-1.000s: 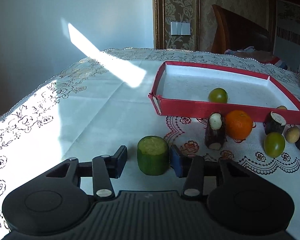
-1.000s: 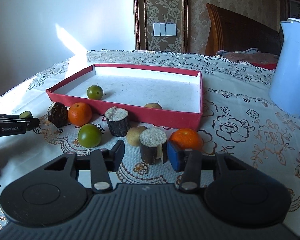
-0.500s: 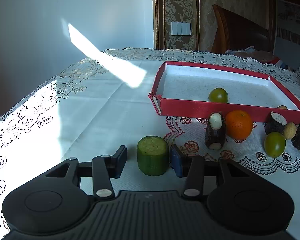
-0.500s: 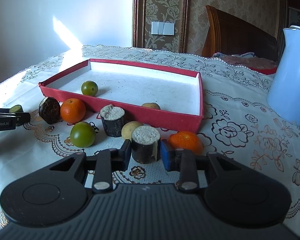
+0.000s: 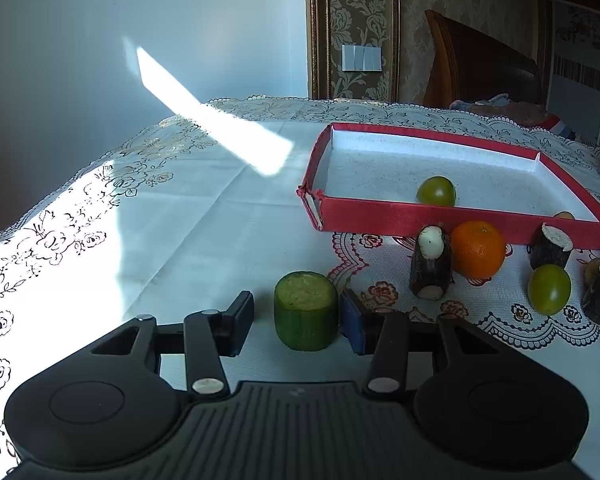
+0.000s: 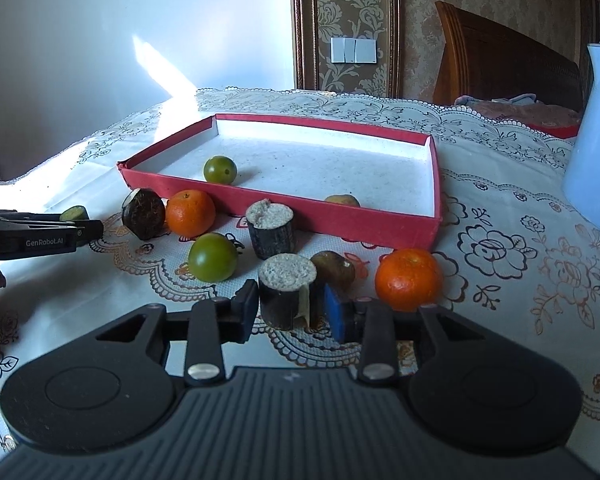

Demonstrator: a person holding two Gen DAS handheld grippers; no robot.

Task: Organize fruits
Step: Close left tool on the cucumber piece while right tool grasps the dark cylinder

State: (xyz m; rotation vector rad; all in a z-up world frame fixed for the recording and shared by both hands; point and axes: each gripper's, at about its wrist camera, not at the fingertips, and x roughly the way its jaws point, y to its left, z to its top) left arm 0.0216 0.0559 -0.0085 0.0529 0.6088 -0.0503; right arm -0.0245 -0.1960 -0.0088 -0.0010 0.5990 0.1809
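Table w/ lace cloth: red tray, fruits

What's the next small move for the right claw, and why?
Probably finish closing. The right claw brackets the dark sugarcane piece, which stands upright on the tablecloth. The black finger looks in contact; the blue pad shows a slight gap. Once clamped, lift toward the red tray.

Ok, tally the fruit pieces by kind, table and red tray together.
Round orange citrus fruits: 2
Round green fruits: 2
Dark bark-skinned cylinder chunks with pale cut tops: 3
Small brownish-yellow fruits: 2
Green cylinder chunk: 1
Total: 10
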